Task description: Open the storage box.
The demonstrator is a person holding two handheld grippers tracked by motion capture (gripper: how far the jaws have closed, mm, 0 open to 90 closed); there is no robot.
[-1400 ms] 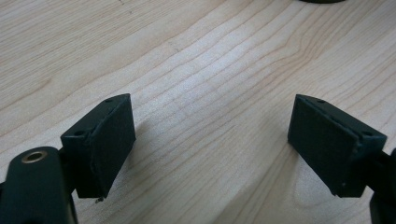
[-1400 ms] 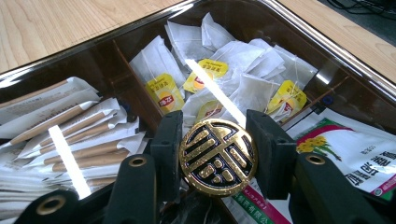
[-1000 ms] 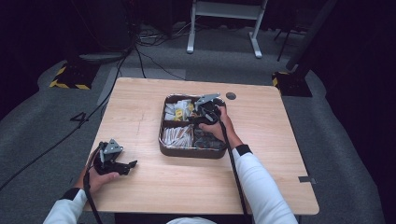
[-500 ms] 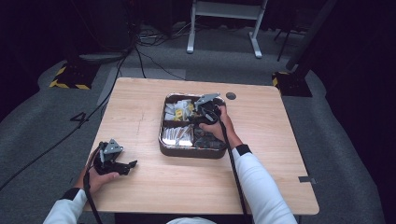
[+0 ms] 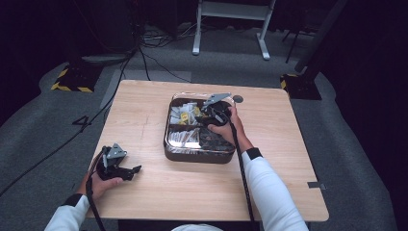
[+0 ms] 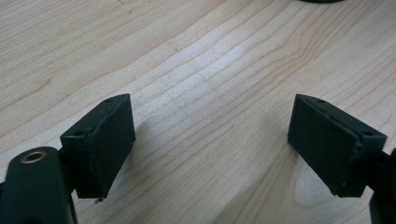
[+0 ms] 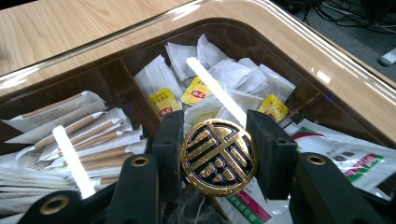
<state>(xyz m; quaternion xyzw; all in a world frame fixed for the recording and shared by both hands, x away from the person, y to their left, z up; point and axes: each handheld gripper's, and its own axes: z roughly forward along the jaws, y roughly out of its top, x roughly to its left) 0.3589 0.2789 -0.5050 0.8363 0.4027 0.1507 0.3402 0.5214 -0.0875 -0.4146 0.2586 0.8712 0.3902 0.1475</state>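
1. While both hands hold their spots from a second ago, almost nothing differs: the right gripper [image 5: 211,111] still hangs over the box [image 5: 195,154] at the table's [image 5: 144,106] centre, and the left gripper [image 5: 129,171] stays parked on the bare wood at about 7 o'clock from the box, well apart from it.
2. In the right gripper view, the right gripper [image 7: 218,154] has its jaws clamped on the round knob [image 7: 218,157], a black disc with a gold emblem, one pad touching each side of its rim, just as tight as before.
3. That knob sits at the middle of the box's clear lid [image 7: 140,28], above the point where the dividers meet; being round, it has no long axis to call, and its gold face tips up toward the camera.
4. Under the lid: tea bags [image 7: 196,95] with yellow tags at 12 o'clock from the knob, paper sticks [image 7: 74,128] at 9 o'clock, printed sachets [image 7: 345,156] at 3 o'clock.
5. Over to the left gripper view: the left gripper [image 6: 210,144] has its jaws spread wide, nothing between them, bare wood below.
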